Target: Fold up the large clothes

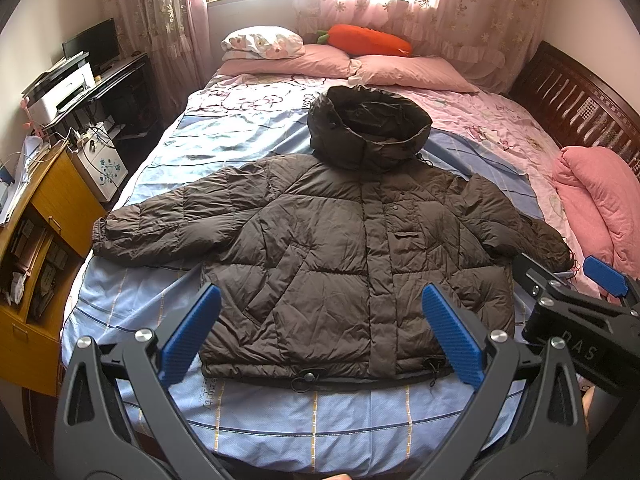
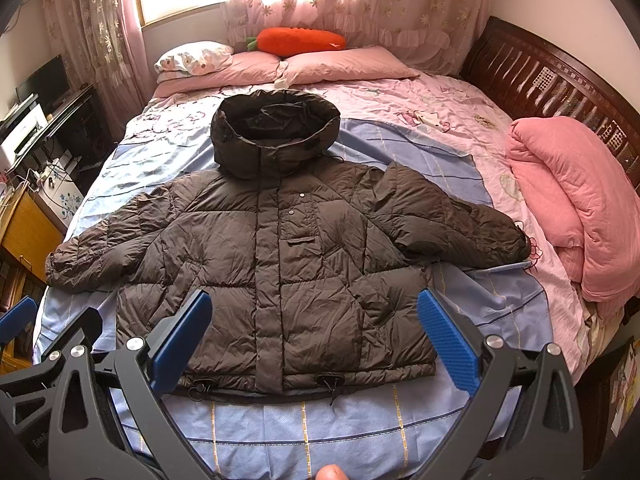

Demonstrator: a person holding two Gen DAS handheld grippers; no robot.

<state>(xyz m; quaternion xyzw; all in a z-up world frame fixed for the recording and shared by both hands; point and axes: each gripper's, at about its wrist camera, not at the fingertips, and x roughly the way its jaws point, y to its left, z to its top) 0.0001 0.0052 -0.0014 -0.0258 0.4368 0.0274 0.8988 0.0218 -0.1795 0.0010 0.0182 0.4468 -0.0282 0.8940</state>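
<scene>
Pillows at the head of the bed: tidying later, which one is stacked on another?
The white floral pillow, at the left end, lies on top of a plain pink pillow; the other pink pillow lies directly on the bed.

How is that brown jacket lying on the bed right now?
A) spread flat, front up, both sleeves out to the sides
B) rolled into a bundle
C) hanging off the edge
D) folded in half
A: the jacket lies flat on the bed with its front closure up, sleeves stretched to each side and hood toward the pillows.
</scene>
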